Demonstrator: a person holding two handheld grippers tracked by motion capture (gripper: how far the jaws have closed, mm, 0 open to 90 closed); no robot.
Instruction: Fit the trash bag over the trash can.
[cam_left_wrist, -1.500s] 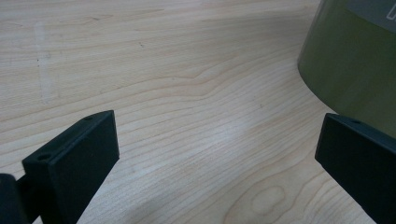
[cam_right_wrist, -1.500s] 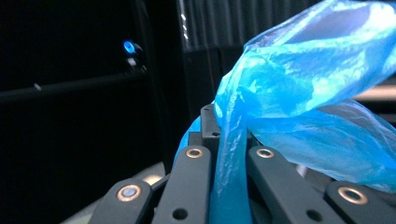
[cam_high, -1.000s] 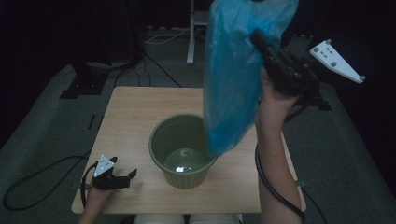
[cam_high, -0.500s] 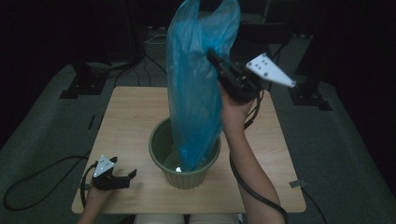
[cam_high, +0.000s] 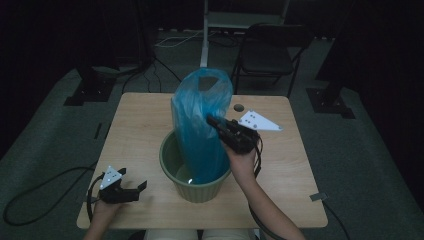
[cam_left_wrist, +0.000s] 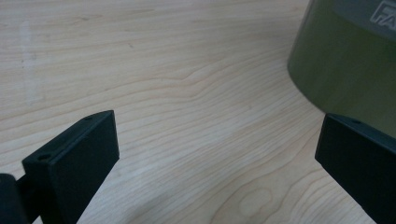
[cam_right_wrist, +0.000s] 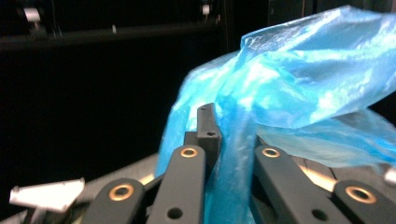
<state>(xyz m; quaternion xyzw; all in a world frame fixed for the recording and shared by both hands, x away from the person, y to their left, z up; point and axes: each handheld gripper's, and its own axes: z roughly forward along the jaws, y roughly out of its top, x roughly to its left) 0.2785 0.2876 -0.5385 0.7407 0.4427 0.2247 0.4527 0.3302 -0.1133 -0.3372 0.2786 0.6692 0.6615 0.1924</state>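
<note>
Two tools are seen at a wooden bench, one in each of a person's hands. A blue bag is gripped by the right tool, its jaws clenched on the thin plastic; in the right gripper view a fold of the bag is seen pinched between the black jaws, which have just been easing slightly apart, with the film still caught between them. The bag is held upright, its lower end lowered inside a green bin that stands near the front middle of the bench, while its open mouth rises well above the bin's rim. The right hand is placed just beside the bin, at its right edge.

The left tool is rested on the bench near the front left corner, apart from the bin, and its jaws are released, with nothing held between them. In the left gripper view, bare wood is shown between the two spread jaws, and the bin's wall is seen just beyond the jaw at the right of that view.

A chair is seen on the floor behind the bench, and cables are trailed across the carpet at the left.
</note>
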